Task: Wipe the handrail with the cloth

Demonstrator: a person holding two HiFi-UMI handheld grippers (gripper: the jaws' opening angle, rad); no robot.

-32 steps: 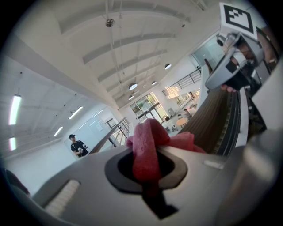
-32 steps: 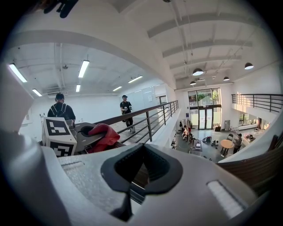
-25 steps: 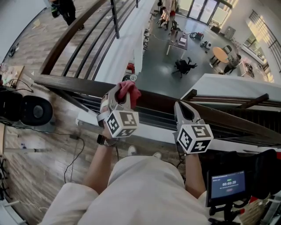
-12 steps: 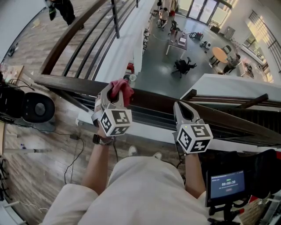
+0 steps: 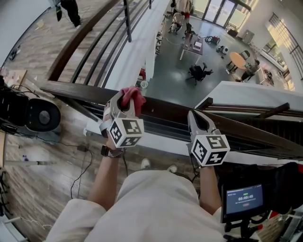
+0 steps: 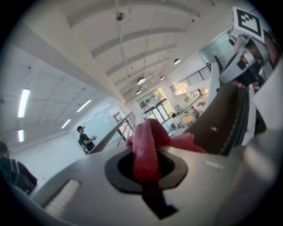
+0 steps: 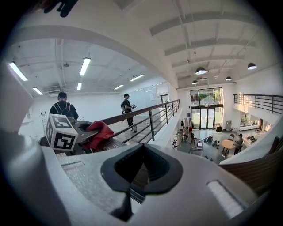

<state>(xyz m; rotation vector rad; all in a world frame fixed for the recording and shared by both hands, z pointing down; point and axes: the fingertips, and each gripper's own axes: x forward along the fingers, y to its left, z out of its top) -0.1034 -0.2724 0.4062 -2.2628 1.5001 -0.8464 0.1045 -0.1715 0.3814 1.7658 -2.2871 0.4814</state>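
Note:
A dark wooden handrail (image 5: 165,109) runs across the head view from left to right. My left gripper (image 5: 127,101) is shut on a red cloth (image 5: 133,96), which is bunched on top of the rail. In the left gripper view the cloth (image 6: 148,143) fills the gap between the jaws, and the handrail (image 6: 220,120) stretches away to the right. My right gripper (image 5: 195,116) rests at the rail further right, shut and holding nothing. In the right gripper view its jaws (image 7: 140,171) are closed, with the left gripper and cloth (image 7: 98,131) to the left.
Beyond the rail is an open drop to a lower floor with tables and chairs (image 5: 198,71). A black round device (image 5: 41,116) and cables lie on the wood floor at left. A small screen (image 5: 244,199) sits at lower right. A person (image 5: 70,8) stands on the far walkway.
My left gripper has slid a little to the left along the rail with the cloth in it. The right gripper has stayed put.

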